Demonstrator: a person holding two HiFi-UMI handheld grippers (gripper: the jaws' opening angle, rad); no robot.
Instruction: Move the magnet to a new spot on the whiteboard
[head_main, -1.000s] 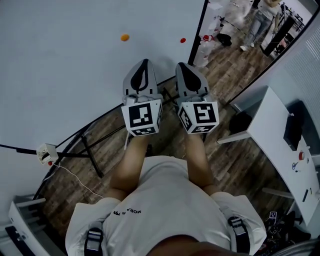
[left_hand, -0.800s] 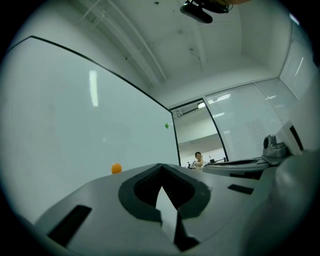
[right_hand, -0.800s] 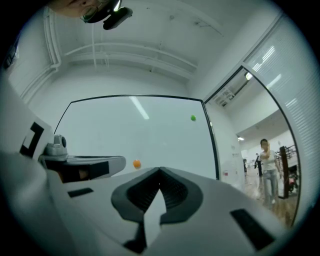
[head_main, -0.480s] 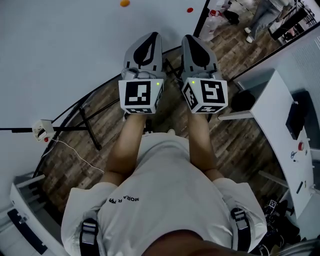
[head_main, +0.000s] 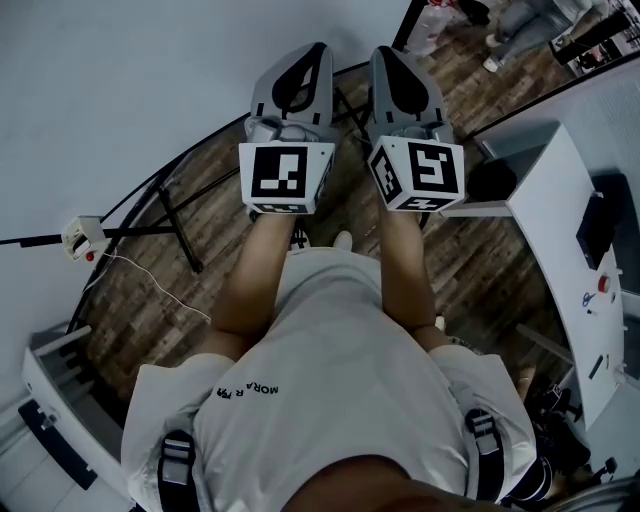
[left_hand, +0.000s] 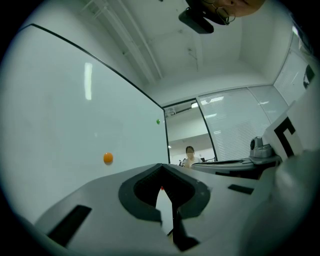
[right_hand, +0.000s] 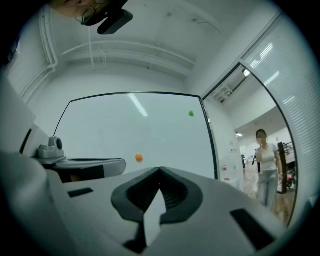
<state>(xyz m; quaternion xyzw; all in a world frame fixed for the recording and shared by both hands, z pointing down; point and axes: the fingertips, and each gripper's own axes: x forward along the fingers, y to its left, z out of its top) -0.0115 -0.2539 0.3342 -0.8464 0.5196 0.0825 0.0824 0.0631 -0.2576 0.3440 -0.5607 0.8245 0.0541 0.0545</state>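
An orange magnet (left_hand: 108, 158) sticks on the whiteboard (left_hand: 60, 125), well ahead of my left gripper (left_hand: 161, 167) and to its left. A green magnet (left_hand: 158, 121) sits higher, near the board's right edge. A tiny red dot (left_hand: 161, 188) shows through the gap behind the left jaws. The right gripper view also shows the orange magnet (right_hand: 139, 157) and the green magnet (right_hand: 191, 113) beyond my right gripper (right_hand: 160, 170). In the head view the left gripper (head_main: 312, 52) and right gripper (head_main: 386, 54) are held side by side before the whiteboard (head_main: 120, 90), both shut and empty. No magnet shows in the head view.
The board's black stand legs (head_main: 180, 235) cross the wooden floor (head_main: 150, 300). A small white box on a cable (head_main: 80, 238) hangs at the left. A white desk (head_main: 560, 230) stands at the right. A person (right_hand: 266, 165) stands beyond the glass partition.
Both grippers have shifted up in the head view, toward the board. The view has tipped down, so the orange and red magnets have slid out over the top edge.
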